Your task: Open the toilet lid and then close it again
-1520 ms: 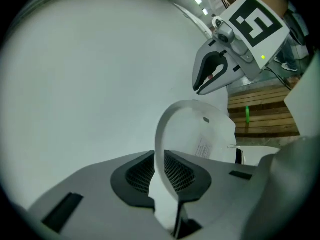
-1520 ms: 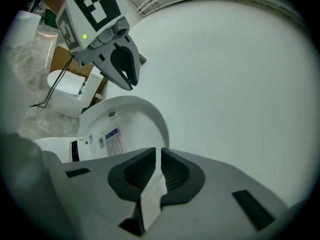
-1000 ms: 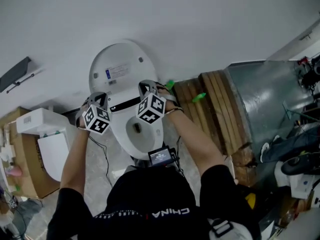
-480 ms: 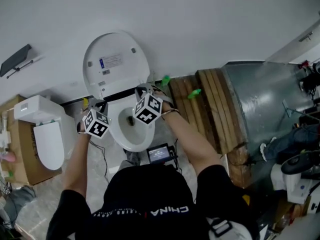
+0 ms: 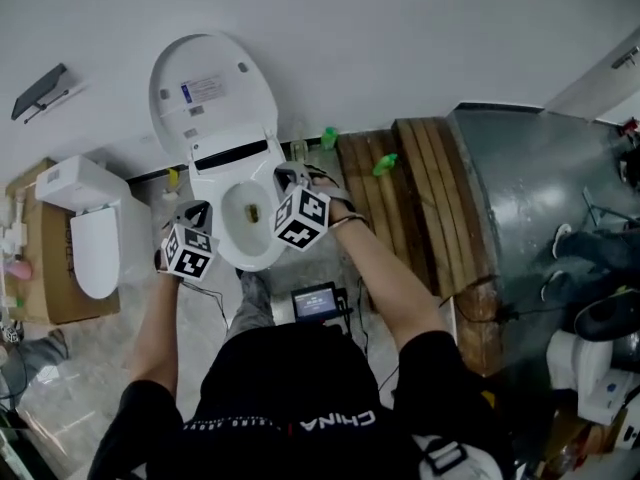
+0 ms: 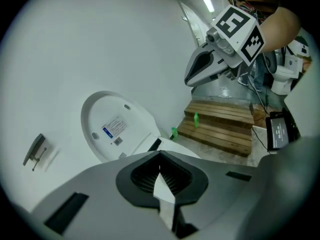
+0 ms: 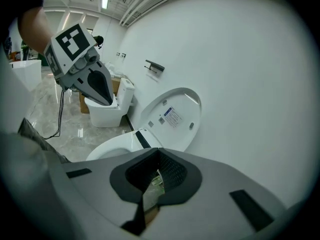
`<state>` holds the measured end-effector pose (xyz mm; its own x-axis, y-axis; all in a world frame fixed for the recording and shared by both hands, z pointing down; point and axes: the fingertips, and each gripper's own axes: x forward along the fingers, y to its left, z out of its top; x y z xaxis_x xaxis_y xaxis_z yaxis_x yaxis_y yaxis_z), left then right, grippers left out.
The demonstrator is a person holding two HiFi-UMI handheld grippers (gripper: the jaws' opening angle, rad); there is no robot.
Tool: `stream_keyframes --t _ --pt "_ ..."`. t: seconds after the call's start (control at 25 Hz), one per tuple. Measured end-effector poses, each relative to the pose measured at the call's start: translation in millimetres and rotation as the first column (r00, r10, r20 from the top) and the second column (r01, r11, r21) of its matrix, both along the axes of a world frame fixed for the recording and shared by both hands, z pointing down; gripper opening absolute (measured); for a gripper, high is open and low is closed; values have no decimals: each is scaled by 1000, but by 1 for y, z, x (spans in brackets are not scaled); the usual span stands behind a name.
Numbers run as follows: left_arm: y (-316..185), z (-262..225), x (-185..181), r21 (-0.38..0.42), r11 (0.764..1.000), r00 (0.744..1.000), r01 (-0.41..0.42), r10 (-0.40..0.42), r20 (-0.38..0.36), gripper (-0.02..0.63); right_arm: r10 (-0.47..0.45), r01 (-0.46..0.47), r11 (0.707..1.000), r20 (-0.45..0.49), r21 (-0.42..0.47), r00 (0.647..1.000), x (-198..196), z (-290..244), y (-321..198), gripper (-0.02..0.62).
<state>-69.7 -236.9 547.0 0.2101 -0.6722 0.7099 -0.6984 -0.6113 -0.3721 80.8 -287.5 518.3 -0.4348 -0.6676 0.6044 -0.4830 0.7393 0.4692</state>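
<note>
The white toilet's lid (image 5: 210, 93) stands raised against the wall, its labelled underside facing me, and the bowl (image 5: 245, 218) lies uncovered below it. My left gripper (image 5: 195, 211) hovers beside the bowl's left rim, shut and holding nothing. My right gripper (image 5: 290, 176) hangs over the bowl's right rim, also shut and holding nothing. Neither touches the lid. In the left gripper view the lid (image 6: 117, 129) shows beyond my closed jaws (image 6: 160, 166), with the right gripper (image 6: 189, 81) above. The right gripper view shows the lid (image 7: 172, 116) past its closed jaws (image 7: 159, 166), and the left gripper (image 7: 107, 101).
A second toilet (image 5: 90, 238) stands at the left beside a cardboard box (image 5: 40, 268). A wooden pallet (image 5: 400, 198) with two green bottles (image 5: 385, 165) and a grey metal drum (image 5: 520, 198) are at the right. A small screen (image 5: 316, 301) and cables lie on the floor.
Both grippers have drawn back from the lid's hinge area toward me, the left ending beside the bowl. The lid has stayed raised against the wall.
</note>
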Motion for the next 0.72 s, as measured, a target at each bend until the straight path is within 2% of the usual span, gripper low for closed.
stream_keyframes --t 0.08,0.24,0.52,0.72 --pt "23 -1 15 8 1000 1000 14 -14 -13 11 -8 8 1000 31 -5 1000 11 2 19 14" --pt "62 -7 25 16 1000 1000 15 -15 22 11 -36 37 999 60 -13 998 14 0 55 14" --pt "88 -30 25 65 998 1000 5 -5 3 11 -62 65 997 71 -37 996 -6 -11 90 14" --pt "101 -39 6 82 997 1000 -1 2 -15 11 -66 69 997 63 -43 996 -33 -19 104 14"
